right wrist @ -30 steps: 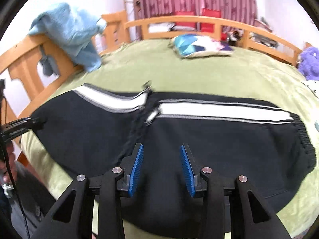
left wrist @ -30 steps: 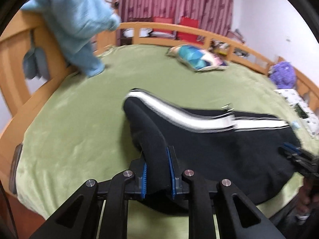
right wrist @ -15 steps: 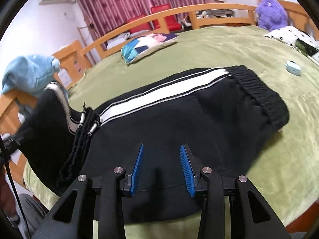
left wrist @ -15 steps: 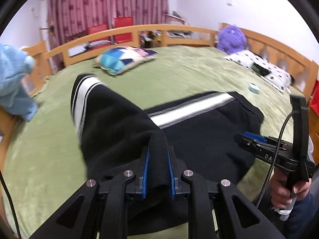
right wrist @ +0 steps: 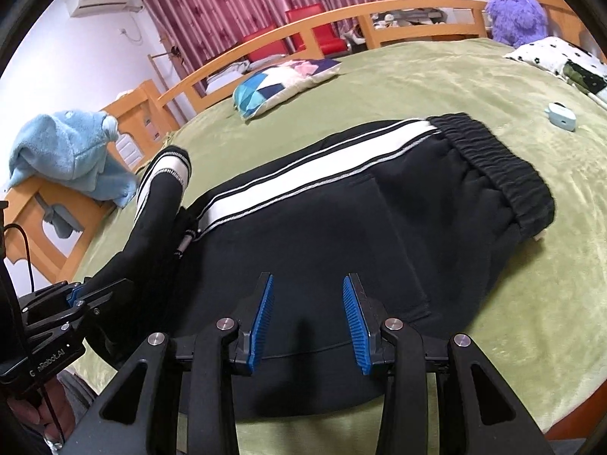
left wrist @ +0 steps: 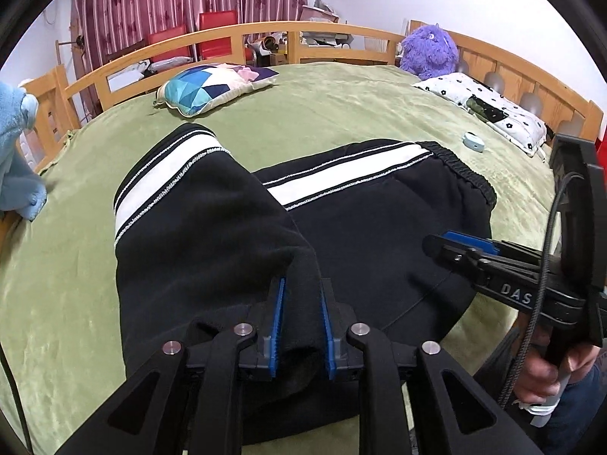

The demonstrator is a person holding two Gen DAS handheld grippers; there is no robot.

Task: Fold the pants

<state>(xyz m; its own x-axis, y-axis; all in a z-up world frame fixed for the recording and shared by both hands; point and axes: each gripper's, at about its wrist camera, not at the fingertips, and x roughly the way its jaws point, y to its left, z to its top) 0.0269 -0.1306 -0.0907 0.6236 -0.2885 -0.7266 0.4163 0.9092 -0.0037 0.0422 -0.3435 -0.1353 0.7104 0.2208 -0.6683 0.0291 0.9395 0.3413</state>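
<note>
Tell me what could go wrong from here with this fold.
1. The left gripper is opening with the folded-over leg between its pads; released here, the leg may land crooked, its stripe off the lower one.
2. The right gripper hangs open over the pants, pinning nothing, so the lower layer could shift.

- 1 pair of black pants (left wrist: 360,227), white side stripe
- 2 grippers: left gripper (left wrist: 299,295), right gripper (right wrist: 307,295)
- 1 bed (left wrist: 322,113), green cover
- 2 pillows: patchwork pillow (left wrist: 212,87), dotted pillow (left wrist: 489,110)
- 1 purple plush toy (left wrist: 428,51)
- 1 light blue garment (right wrist: 72,155) on the bed rail
- 1 small blue case (left wrist: 473,141)
- 2 red chairs (left wrist: 214,34)
- 1 air conditioner (right wrist: 100,2)
</note>
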